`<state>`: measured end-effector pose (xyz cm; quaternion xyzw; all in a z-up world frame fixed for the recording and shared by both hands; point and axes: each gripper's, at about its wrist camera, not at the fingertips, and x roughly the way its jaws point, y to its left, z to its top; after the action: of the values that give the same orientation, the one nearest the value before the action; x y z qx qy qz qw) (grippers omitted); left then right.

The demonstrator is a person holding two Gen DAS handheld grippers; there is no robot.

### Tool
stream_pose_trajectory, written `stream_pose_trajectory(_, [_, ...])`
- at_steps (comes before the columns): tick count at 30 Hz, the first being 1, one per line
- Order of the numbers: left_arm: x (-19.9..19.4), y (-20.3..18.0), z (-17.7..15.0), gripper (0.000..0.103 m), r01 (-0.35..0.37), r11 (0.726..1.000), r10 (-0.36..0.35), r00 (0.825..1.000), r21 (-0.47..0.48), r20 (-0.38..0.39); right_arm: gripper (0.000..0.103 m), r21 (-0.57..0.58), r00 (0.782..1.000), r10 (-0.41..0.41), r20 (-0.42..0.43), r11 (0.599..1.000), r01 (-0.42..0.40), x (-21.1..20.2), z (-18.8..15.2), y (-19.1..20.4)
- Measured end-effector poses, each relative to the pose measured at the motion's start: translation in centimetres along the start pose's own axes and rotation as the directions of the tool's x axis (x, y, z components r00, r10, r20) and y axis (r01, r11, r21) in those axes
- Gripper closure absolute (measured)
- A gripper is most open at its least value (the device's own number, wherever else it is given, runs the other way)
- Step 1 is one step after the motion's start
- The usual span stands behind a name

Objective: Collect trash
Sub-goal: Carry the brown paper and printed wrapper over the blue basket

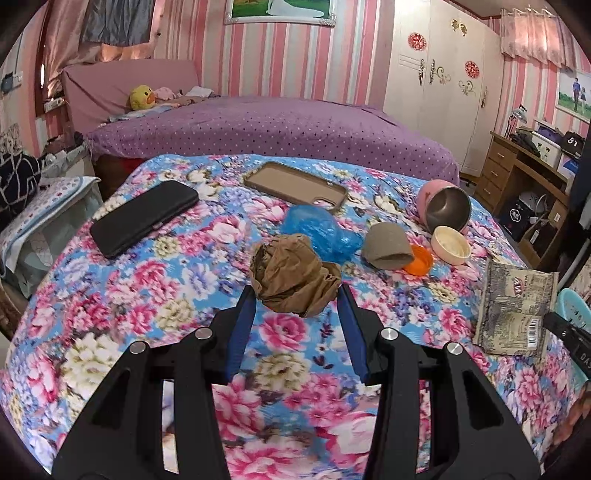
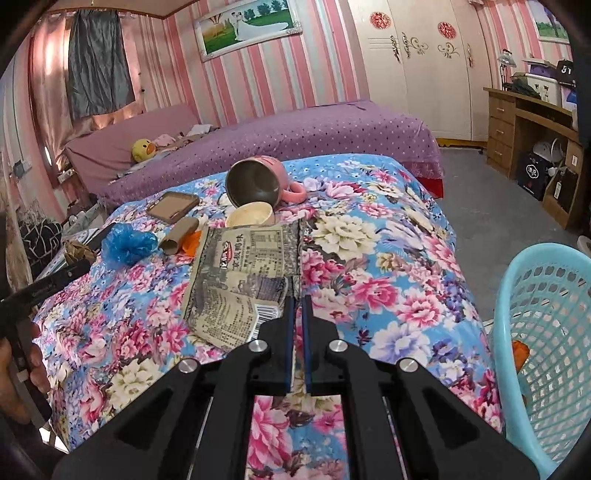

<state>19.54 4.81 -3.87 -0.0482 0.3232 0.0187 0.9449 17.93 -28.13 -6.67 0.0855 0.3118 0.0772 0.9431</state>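
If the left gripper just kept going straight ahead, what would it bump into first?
Most likely the crumpled brown paper: it already sits between the left gripper fingertips. The blue plastic bag lies behind it.

Pink and white striped wallpaper [image 2: 266, 70] covers the walls all round. A framed picture [image 2: 247, 27] hangs on the far wall above a bed with a purple dotted cover [image 1: 266, 129], and a yellow duck plush [image 1: 142, 98] sits by its pink headboard [image 1: 110, 85]. To the far left, pink curtains [image 2: 48, 81] glow with daylight beside a grey cloth [image 2: 98, 59]. A cream wardrobe [image 2: 417, 66] with red ornaments stands far right, next to a wooden desk [image 2: 517, 125] on the grey floor [image 2: 491, 206]. Nearest lies a blue floral cover [image 2: 388, 266].
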Motion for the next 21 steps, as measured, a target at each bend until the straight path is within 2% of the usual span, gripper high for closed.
stream_pose_trajectory(6, [0.2, -2.2, -0.6, 0.059, -0.017, 0.998, 0.017, 1.0, 0.053, 0.006, 0.099, 0.029, 0.999, 0.037, 0.025, 0.999, -0.038, -0.3, 0.5, -1.1])
stream_pose_trajectory(10, [-0.4, -3.7, -0.6, 0.059, -0.004, 0.998, 0.003, 1.0, 0.062, 0.021, 0.1, 0.036, 0.997, 0.046, 0.062, 0.998, -0.048, -1.4, 1.2, -2.1])
stream_pose_trajectory(16, [-1.7, -6.9, 0.2, 0.059, 0.019, 0.997, -0.023, 0.998, 0.07, 0.056, 0.1, 0.048, 0.991, 0.025, 0.128, 0.998, -0.031, -3.9, 2.1, -4.4])
stream_pose_trajectory(21, [-2.6, -10.2, 0.1, 0.059, 0.024, 0.991, -0.034, 0.997, 0.133, 0.076, 0.101, 0.056, 0.983, -0.017, 0.182, 0.998, 0.006, -6.6, 2.3, -6.7])
